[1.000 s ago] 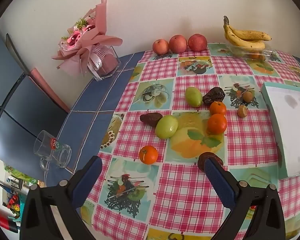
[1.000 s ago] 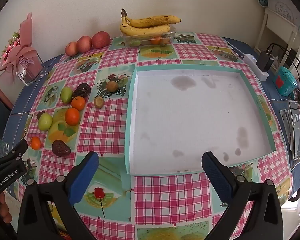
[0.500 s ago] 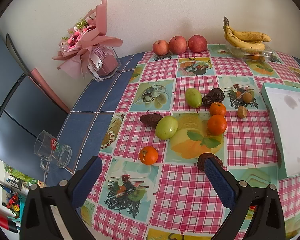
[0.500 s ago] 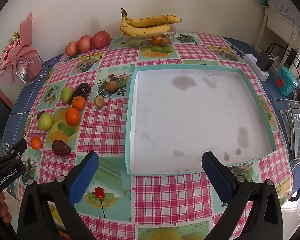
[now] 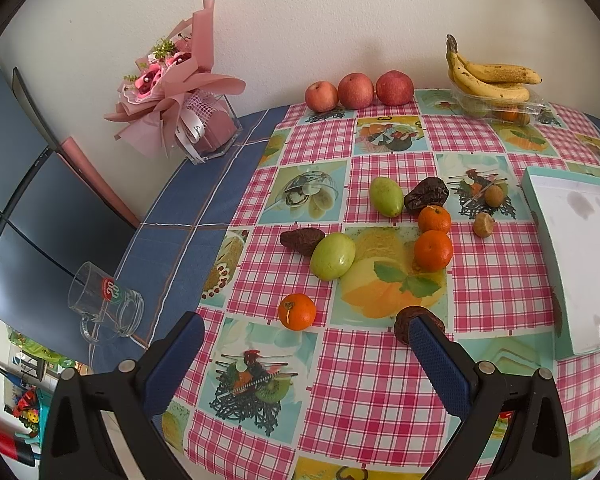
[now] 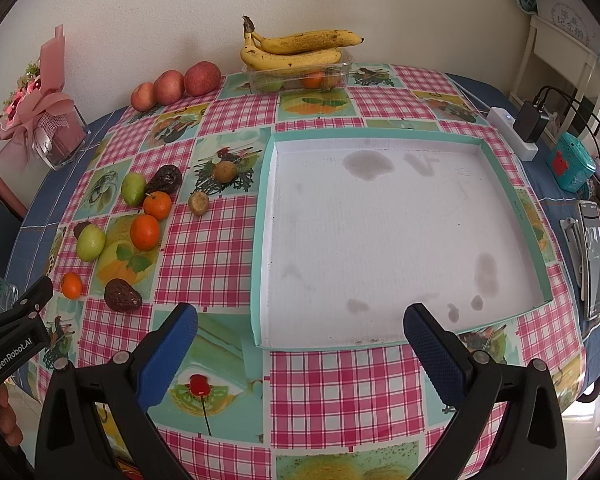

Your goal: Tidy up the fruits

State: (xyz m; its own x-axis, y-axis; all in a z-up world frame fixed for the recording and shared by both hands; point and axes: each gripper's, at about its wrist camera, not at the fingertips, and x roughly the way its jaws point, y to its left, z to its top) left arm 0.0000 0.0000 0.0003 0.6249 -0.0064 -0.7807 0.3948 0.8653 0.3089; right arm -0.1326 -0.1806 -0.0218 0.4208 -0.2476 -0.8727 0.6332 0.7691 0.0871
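Loose fruit lies on the checked tablecloth: three oranges, two green fruits, dark avocados and two small brown fruits. A shallow teal tray with a white stained floor stands empty to their right. My left gripper is open and empty, just in front of the nearest orange and avocado. My right gripper is open and empty over the tray's near edge. The left gripper also shows in the right wrist view.
Three apples and bananas on a clear box sit by the wall. A bouquet and a glass mug are at the left. A power strip, a teal box and a phone lie at the right.
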